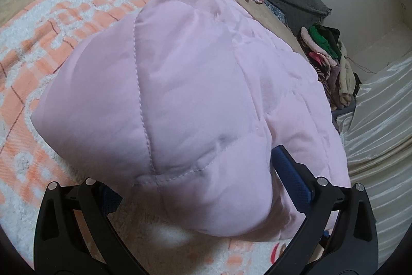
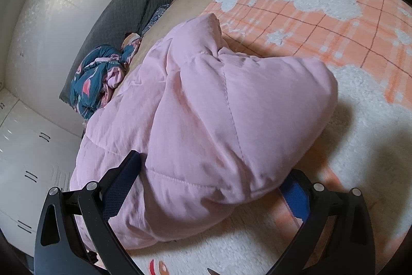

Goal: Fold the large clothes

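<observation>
— Jacket first: where is it?

— Pink quilted jacket (image 1: 195,99) lies bunched in a puffy heap on the orange-and-white checked blanket (image 1: 51,48) that covers the bed. One padded part sticks up toward the far side; I cannot tell sleeve from hood.

— And the grippers?

— Left gripper (image 1: 203,187) stands with its jaws wide, and the near edge of the jacket bulges between them. One blue pad presses against the fabric on the right side; the other pad is mostly hidden under the bulge. It straddles the cloth but does not pinch it. Right gripper (image 2: 206,187) is the same: jaws wide, the near lump of jacket between them, one dark pad touching the quilting.

— So which step is this?

— Early, I judge. Nothing is flat or squared yet, so this looks like taking hold before a spread or a first fold.

— What does the next move call for?

— Probably closing each gripper on a single thick edge, well apart from the other, then lifting and drawing the jacket out flat on the blanket. Padding is bulky and slippery, so a shallow bite could slide off.

— Anything nearby to mind?

— Crumpled blue patterned garment (image 2: 95,79) beside the jacket, and a pile of clothes (image 1: 329,63) at the bed's edge.
</observation>
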Demonstrator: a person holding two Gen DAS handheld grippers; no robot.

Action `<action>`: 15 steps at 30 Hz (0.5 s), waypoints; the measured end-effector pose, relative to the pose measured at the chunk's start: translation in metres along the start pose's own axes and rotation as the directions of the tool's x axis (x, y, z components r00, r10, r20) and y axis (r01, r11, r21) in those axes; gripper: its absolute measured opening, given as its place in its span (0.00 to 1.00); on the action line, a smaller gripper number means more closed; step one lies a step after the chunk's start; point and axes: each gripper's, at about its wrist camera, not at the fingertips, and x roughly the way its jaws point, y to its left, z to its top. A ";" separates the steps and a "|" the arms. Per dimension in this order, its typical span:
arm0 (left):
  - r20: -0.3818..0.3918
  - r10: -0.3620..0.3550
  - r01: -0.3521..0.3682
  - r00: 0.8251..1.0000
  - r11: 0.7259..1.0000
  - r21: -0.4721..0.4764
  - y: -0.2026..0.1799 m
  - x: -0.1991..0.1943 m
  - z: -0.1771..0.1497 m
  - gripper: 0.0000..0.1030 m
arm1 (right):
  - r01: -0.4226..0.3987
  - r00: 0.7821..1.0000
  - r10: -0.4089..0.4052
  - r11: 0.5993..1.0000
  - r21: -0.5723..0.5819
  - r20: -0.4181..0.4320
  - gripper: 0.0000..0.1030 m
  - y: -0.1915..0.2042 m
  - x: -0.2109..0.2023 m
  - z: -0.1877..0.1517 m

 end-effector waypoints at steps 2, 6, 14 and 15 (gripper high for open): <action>0.011 -0.001 0.001 1.000 1.000 -0.001 0.000 -0.001 -0.002 0.92 | 0.002 1.000 -0.002 1.000 0.005 0.001 0.96 -0.001 0.003 0.001; 0.018 -0.013 0.013 1.000 1.000 0.002 0.002 0.001 -0.001 0.92 | -0.002 1.000 0.002 1.000 0.016 -0.002 0.96 -0.001 0.011 0.005; 0.010 -0.044 0.044 0.999 0.999 -0.015 0.007 0.007 0.007 0.92 | 0.012 1.000 -0.012 1.000 0.013 0.001 0.96 0.003 0.021 0.009; 0.008 -0.050 0.050 0.999 0.999 -0.019 0.009 0.008 0.009 0.92 | 0.011 1.000 -0.011 1.000 0.014 0.001 0.96 0.003 0.023 0.009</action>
